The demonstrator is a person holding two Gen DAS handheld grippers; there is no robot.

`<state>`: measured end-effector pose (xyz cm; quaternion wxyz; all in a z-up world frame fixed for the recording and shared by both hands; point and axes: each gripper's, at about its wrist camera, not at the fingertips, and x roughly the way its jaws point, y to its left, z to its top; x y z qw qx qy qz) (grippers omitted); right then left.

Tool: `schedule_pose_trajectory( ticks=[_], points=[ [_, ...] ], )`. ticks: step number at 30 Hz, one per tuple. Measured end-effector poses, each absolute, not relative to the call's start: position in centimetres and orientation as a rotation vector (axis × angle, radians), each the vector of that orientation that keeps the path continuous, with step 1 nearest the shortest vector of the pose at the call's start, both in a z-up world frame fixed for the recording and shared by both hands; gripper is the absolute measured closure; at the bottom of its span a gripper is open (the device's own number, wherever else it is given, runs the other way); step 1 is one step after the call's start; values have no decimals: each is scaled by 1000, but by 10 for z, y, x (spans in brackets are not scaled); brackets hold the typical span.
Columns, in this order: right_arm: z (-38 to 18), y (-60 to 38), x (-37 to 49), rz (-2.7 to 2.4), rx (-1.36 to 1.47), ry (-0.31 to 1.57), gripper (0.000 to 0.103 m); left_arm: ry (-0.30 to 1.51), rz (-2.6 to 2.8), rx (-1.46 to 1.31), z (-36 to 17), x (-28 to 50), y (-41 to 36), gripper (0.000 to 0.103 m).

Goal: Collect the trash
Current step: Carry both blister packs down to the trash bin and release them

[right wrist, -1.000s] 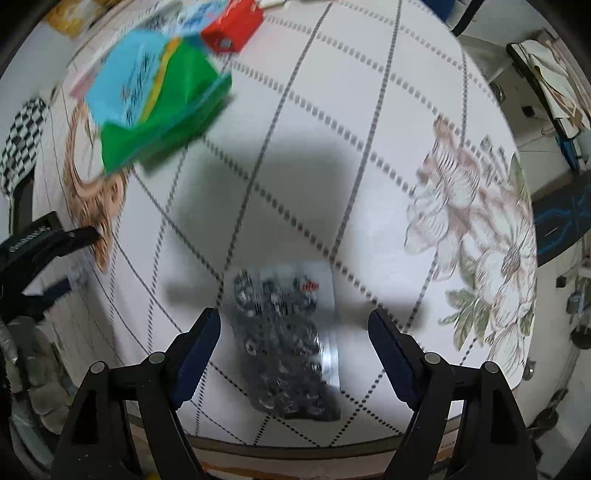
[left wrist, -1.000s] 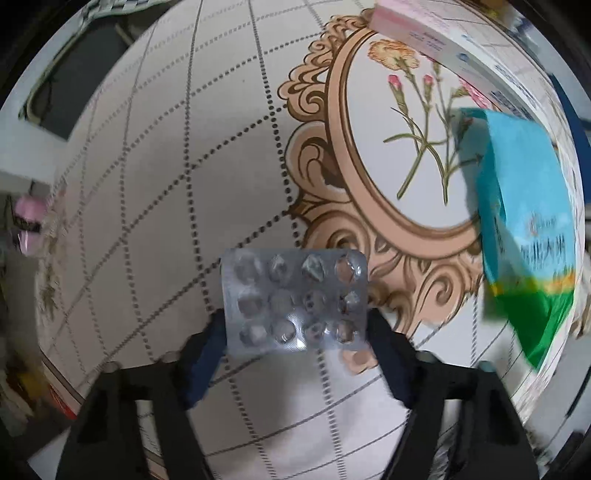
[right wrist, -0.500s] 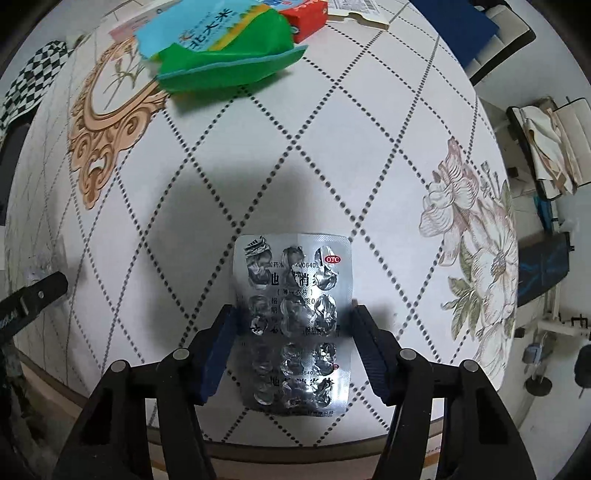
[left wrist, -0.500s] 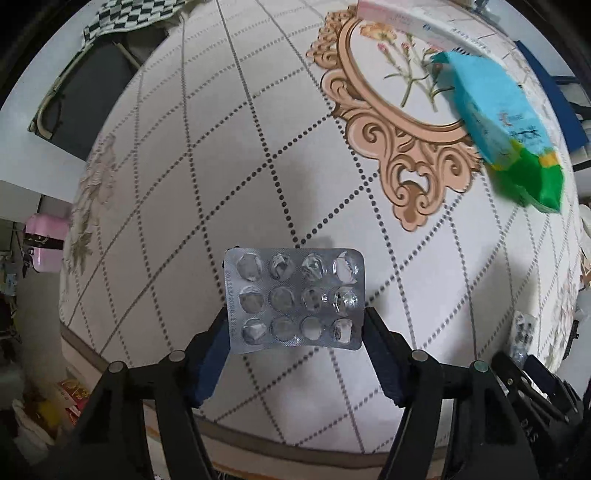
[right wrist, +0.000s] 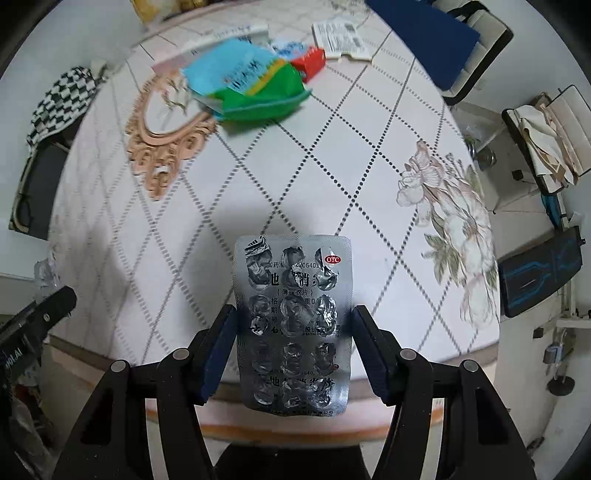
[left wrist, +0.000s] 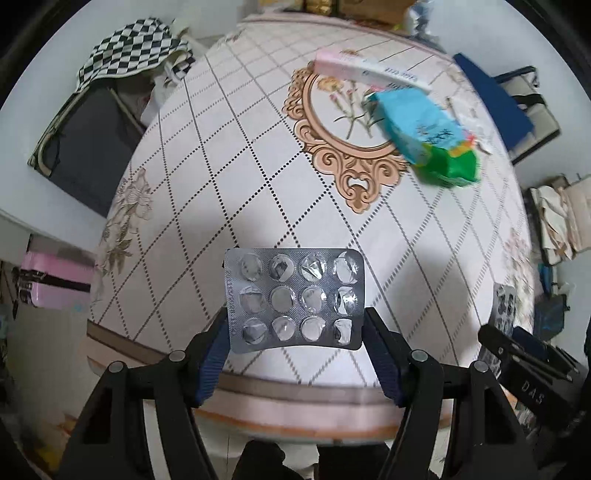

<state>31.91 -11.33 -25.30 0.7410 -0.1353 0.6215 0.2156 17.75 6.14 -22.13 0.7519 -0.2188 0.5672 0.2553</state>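
Note:
My left gripper [left wrist: 295,332] is shut on an empty silver blister pack [left wrist: 294,295], held by its lower edges above the table's near edge. My right gripper [right wrist: 293,332] is shut on a second empty blister pack [right wrist: 293,321] with printed foil and a red OTC mark, also lifted off the table. A blue and green bag [left wrist: 428,138] lies on the far part of the table; it also shows in the right wrist view [right wrist: 251,85]. The right gripper shows at the right edge of the left wrist view [left wrist: 524,354].
The round table [left wrist: 229,177] has a diamond-patterned cloth. A long pink and white box [left wrist: 365,72], a red box [right wrist: 310,64] and a paper leaflet [right wrist: 341,38] lie at the far side. Chairs stand around: a checkered cloth [left wrist: 129,55], a blue seat [right wrist: 424,33].
Both grippers have pulled back and up from the table, each with its blister pack. One second ago the right gripper was open around its pack on the table; it has since shut on it.

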Motion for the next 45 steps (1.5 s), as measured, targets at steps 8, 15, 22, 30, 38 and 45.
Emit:
schedule_pose_trajectory(
  ticks=[8,15,22,30,38,45],
  points=[
    [-214,-134,215,474,-175,1307,38,1180,429,-398,-202,108,50,37],
    [-243,-164,116,462,-95,1388,38,1252,342,-425,-239,36,31,37],
    [-355,-193,70,406,-27,1574,38,1414,288,-570,-355,1,21,37],
    [-534,-211,66,393,110,1722,38,1518,214,-777,-535,11,34,34],
    [-691,-198,72,451,110,1786,33,1568,285,-729,-647,11,33,3],
    [-727,-192,66,469,21,1785,5,1551,402,-635,-652,-7,35,3]
  ],
)
